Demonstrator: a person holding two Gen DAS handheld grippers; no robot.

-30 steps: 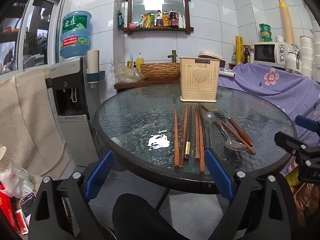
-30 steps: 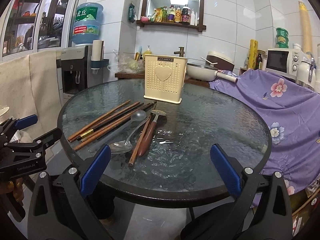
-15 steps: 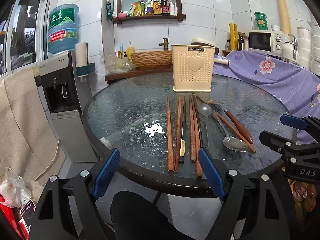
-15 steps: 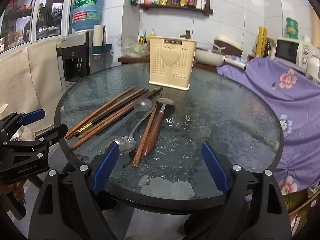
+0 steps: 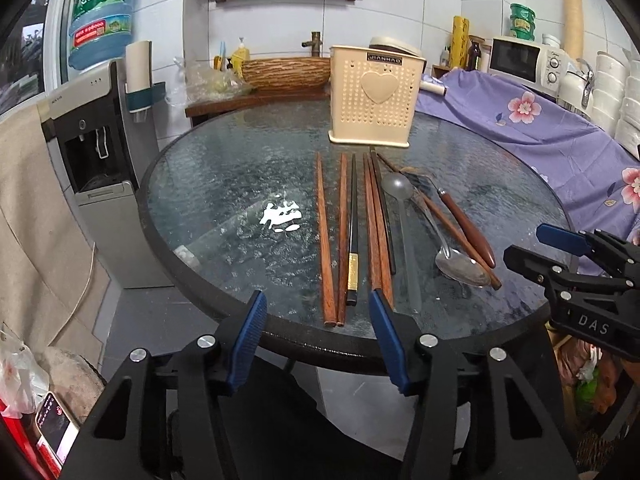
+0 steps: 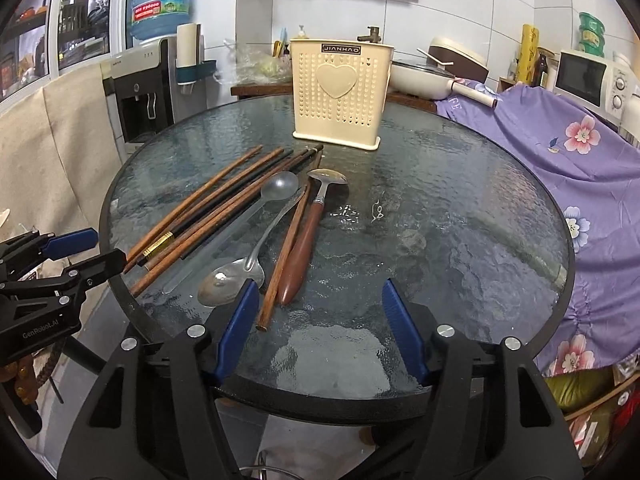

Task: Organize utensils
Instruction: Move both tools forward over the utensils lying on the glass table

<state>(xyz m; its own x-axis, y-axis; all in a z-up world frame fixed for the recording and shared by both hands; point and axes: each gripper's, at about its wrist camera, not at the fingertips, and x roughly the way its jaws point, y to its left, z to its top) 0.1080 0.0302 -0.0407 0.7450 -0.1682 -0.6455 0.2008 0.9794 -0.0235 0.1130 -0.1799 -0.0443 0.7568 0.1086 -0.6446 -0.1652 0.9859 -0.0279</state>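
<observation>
utensils: chopsticks point(image 5: 344, 236), spoons point(image 6: 240, 268) all lie loose on the glass worktop point(image 6: 440, 216) | cream holder point(image 5: 376, 98) behind them, none seen inside | left gripper point(image 5: 320, 340), right gripper point(image 6: 316, 320): fingers apart, empty | progress: nothing sorted, all left

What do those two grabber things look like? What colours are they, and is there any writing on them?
Both are black plastic frames with silver round screws and two fingers covered in ridged blue pads. The left gripper has "GenRobot.AI" in white on its side, readable in the right wrist view. The right gripper has white letters "DAS" on its side, seen in the left wrist view. No cables or sleeves show.
</observation>
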